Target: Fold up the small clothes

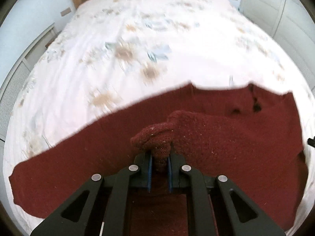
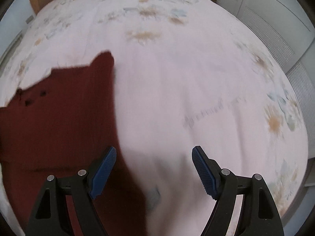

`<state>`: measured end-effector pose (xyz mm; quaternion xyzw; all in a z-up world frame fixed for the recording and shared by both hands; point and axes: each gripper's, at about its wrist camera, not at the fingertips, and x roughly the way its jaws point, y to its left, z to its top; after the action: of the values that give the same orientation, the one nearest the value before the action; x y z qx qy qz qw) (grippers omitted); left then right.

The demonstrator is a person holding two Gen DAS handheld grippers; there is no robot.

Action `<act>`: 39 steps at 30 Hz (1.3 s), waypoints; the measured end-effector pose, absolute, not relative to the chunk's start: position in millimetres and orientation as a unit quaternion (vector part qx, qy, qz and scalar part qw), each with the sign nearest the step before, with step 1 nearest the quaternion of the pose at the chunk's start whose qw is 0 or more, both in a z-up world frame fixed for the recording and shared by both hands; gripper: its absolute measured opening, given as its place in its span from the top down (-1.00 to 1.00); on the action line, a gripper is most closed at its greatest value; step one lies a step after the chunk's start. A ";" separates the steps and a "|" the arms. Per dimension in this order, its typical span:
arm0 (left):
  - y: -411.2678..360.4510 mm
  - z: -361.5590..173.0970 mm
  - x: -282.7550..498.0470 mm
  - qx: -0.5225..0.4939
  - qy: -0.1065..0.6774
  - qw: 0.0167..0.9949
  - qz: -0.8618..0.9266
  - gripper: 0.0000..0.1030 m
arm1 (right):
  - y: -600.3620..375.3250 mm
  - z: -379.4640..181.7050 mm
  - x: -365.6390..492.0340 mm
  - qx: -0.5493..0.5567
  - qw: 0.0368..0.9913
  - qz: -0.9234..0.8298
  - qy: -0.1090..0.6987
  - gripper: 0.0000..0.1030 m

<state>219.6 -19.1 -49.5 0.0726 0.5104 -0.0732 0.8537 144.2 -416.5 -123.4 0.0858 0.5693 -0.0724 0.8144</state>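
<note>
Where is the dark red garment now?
The dark red garment lies on the floral bedsheet, pinched by the left gripper, left of the open right gripper.

Dark red knit garment [image 1: 226, 141] lies spread, one fold bunched.

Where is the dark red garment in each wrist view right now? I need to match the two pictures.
Left wrist view: the dark red garment fills the lower half, a bunched fold clamped in the left gripper.
Right wrist view: the garment covers the left side; the open right gripper hovers over its right edge and the floral bedspread.
Shared landmark: the small dark spots near the garment's far edge.
</note>
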 end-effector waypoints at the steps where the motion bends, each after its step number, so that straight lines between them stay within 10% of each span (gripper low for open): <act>1: -16.0 -44.9 220.6 0.070 0.506 0.856 -0.072 0.80 | -414.7 -123.7 151.5 0.095 0.815 -0.065 0.568 -0.56; 8: -4.6 -55.0 225.9 0.059 0.525 0.847 -0.061 0.80 | -388.6 -146.8 209.0 0.138 0.802 -0.015 0.582 -0.50; 11: -4.3 -68.5 229.9 0.058 0.535 0.841 -0.059 0.80 | -380.9 -156.0 218.1 0.146 0.794 0.000 0.590 0.51; 22: -26.2 -75.7 226.3 0.079 0.532 0.839 -0.078 0.80 | -389.8 -137.5 201.7 0.127 0.822 -0.041 0.554 0.68; 30: -17.0 -110.6 228.4 0.088 0.562 0.821 -0.055 0.72 | -393.1 -156.2 201.1 0.125 0.813 -0.044 0.566 0.57; 34: -17.7 -109.1 226.0 0.094 0.554 0.826 -0.047 0.60 | -392.1 -147.0 197.7 0.101 0.818 -0.053 0.564 -0.03; 39: -12.7 -101.0 226.9 0.084 0.571 0.816 -0.023 -0.19 | -385.8 -121.4 188.0 0.081 0.836 -0.049 0.541 -0.59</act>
<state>226.9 -12.7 -101.0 0.0844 0.5709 -0.0225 0.8164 188.0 -385.8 -121.4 0.0815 0.5410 -0.0492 0.8356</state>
